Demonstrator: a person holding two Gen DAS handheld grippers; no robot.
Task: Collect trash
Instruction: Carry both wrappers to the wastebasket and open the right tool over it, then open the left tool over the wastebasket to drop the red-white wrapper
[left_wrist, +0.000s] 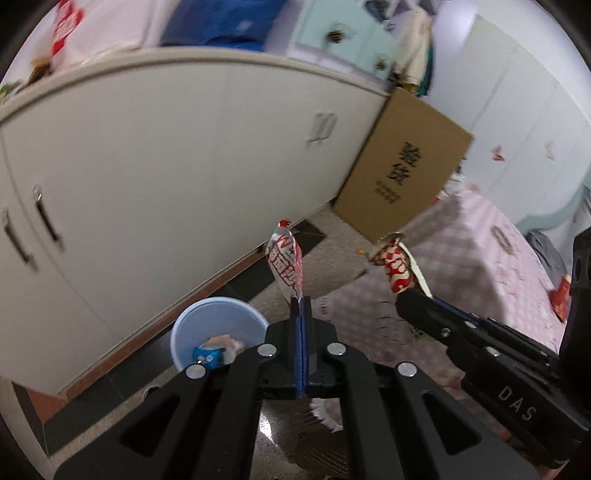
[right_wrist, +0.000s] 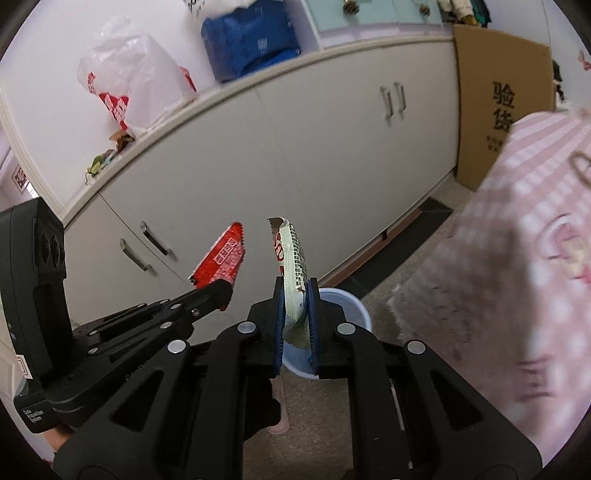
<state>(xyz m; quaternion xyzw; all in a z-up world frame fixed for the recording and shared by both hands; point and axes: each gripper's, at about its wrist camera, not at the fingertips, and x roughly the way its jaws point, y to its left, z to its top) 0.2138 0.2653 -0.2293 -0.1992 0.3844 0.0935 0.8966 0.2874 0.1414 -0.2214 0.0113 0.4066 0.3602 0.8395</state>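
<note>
Both grippers carry a snack wrapper toward the blue bin (left_wrist: 218, 332) on the floor by the white cabinet (left_wrist: 166, 166); judged as the carry-to-drop step, nothing released yet

Left gripper (left_wrist: 302, 306): pads pressed flat together, pinching the bottom edge of a red-white wrapper (left_wrist: 286, 262) that stands up out of the tips. Held by one edge probably so it falls clean when the jaws part. In the left view the bin sits down-left of the tips, near but not under them, with a blue packet (left_wrist: 208, 355) and other scraps already inside

Right gripper (right_wrist: 296, 299): jaws nearly closed, a narrow gap filled by a white wrapper (right_wrist: 291, 269) with printed text, clamped mid-body, top end sticking up, lower end hanging below the pads. In the right view the bin (right_wrist: 354, 310) shows just behind and below the tips, partly hidden by the fingers

Grippers side by side, each visible in the other's view, wrappers apart, not touching. Pink checked cloth (right_wrist: 517, 258) to the right, cardboard box (left_wrist: 402, 166) against the cabinet end. Background blurred

Next, by my read: get each tip over the bin mouth before opening; left looks further off
</note>
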